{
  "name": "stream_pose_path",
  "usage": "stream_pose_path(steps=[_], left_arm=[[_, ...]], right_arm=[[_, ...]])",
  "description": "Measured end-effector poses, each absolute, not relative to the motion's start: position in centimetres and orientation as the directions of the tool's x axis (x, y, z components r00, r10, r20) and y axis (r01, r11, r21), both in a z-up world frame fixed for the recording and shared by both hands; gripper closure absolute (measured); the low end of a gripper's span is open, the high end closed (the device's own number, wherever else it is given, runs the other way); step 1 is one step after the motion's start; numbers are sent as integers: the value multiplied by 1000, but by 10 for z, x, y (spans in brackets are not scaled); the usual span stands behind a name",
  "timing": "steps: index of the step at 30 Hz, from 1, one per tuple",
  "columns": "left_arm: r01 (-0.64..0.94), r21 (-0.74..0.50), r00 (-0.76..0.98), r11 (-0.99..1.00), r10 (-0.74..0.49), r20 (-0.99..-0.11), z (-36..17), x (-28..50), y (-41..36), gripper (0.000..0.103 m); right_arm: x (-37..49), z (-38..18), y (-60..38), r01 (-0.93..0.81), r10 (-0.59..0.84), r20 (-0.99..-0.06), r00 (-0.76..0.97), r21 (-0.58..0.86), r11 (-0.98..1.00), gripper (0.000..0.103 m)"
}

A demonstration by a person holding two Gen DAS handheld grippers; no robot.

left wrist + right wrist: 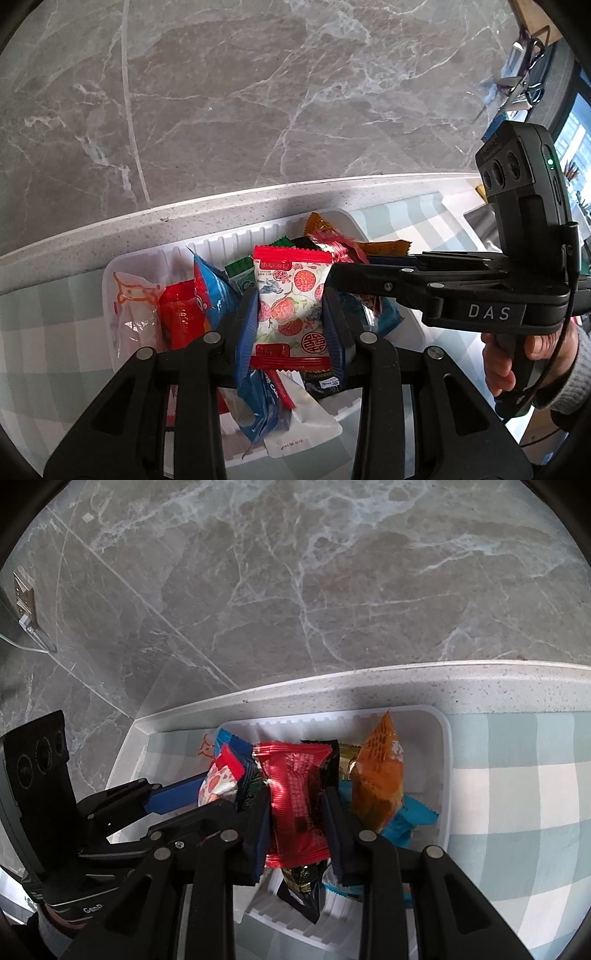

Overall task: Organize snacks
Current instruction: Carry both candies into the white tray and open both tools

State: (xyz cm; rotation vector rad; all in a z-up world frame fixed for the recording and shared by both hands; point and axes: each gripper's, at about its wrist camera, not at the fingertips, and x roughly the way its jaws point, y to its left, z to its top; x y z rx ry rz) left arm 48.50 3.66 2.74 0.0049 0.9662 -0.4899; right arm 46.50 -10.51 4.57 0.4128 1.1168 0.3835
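In the left wrist view my left gripper (290,295) is shut on a white packet with red lychee print (291,314), held upright over the white tray (236,240). My right gripper (332,275) reaches in from the right, just beside that packet. In the right wrist view my right gripper (295,794) is shut on a red foil packet (295,797) above the same tray (445,760). To its left, my left gripper (199,781) holds the lychee packet (218,786). Several more snacks fill the tray, among them an orange packet (380,775) and a blue one (410,819).
The tray rests on a green and white checked cloth (517,794), close to a speckled white ledge (258,199) below a grey marble wall (258,92). A hand (535,362) holds the right gripper. Scissors and clutter (517,92) lie far right; a wall socket (24,594) sits far left.
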Motion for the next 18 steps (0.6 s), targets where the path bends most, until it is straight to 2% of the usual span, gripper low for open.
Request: stream_pose_path(steps=[4,6,7,8,10,13,18], left_arm=[[396,-211,474,894,-396,-786,27,485,37,70],[387,-209,476,898,-389,-789,25,487,36,59],[384,-204,483,901,-384,-787,25,486,36,47],[381,-199,494,903,-380,-782,26,485,36,43],[379,-201,498,904,-382,-779,26,485,36,43],[369,-196,509,908,-374,-775,28,483,38,36],[357,-189,523,915,-363,-772,33,478,43,34]], right_arm=[[467,44,-102,-90,477,-786,392,483,871,73],[467,43,-101,-92,475,-788,392,480,872,73],[467,44,-101,-93,472,-789,393,477,874,73],[466,44,-101,-94,468,-791,394,472,876,73],[465,45,-101,-96,467,-791,396,470,877,73],[462,47,-102,-98,467,-789,400,469,878,69],[455,57,-104,-104,479,-774,415,483,870,66]])
